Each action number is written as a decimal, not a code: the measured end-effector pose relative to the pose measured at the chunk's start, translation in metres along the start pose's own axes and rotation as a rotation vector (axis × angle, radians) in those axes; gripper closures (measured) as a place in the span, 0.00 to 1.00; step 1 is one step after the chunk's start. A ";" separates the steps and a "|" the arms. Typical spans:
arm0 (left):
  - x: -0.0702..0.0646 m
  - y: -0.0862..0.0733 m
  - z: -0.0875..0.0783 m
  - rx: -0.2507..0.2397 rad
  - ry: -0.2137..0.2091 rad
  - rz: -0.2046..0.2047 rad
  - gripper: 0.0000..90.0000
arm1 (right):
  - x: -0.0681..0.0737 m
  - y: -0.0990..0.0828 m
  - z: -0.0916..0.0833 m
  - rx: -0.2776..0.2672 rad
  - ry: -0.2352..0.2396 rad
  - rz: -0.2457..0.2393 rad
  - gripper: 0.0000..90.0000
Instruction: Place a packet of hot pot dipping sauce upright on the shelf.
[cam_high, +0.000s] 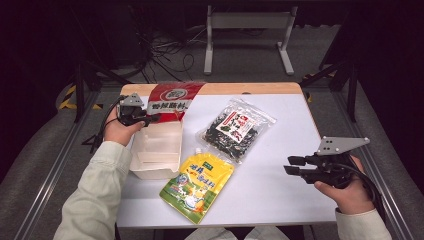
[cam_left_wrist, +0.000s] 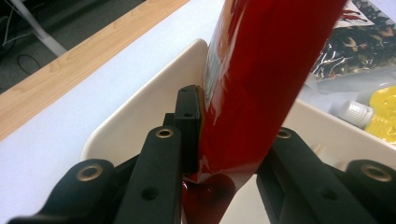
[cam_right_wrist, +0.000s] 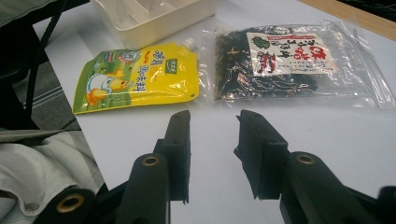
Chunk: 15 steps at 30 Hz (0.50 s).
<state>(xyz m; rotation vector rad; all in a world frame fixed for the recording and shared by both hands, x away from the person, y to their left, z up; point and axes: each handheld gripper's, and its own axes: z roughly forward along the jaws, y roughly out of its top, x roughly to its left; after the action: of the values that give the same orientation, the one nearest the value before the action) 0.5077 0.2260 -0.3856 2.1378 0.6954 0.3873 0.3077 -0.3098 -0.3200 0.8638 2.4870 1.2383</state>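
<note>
Red packet (cam_left_wrist: 261, 79) clamped between left tongs (cam_left_wrist: 229, 140), over white bin (cam_left_wrist: 140, 112).

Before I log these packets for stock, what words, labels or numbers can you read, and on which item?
Nothing reads clearly enough to quote.
Red bag: white band of characters under a round logo, blurred.
Yellow spout pouch: green characters beside a cartoon duck, too small to make out.
Clear bag of dark dried bits: white label with red and black characters, illegible.
White tray: no print visible.
</note>
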 end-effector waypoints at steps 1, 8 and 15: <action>0.001 -0.001 0.002 -0.006 0.004 -0.002 0.84 | 0.000 0.000 0.000 0.000 0.001 0.001 0.71; 0.001 -0.001 0.006 0.001 0.023 0.017 0.84 | 0.000 0.000 0.001 0.000 0.007 0.003 0.71; 0.000 -0.002 0.011 0.007 0.054 0.023 0.84 | 0.000 0.000 0.002 0.001 0.011 0.002 0.71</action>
<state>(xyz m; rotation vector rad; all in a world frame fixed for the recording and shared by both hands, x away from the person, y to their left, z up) 0.5126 0.2200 -0.3935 2.1503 0.7043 0.4566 0.3083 -0.3083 -0.3215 0.8619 2.4960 1.2460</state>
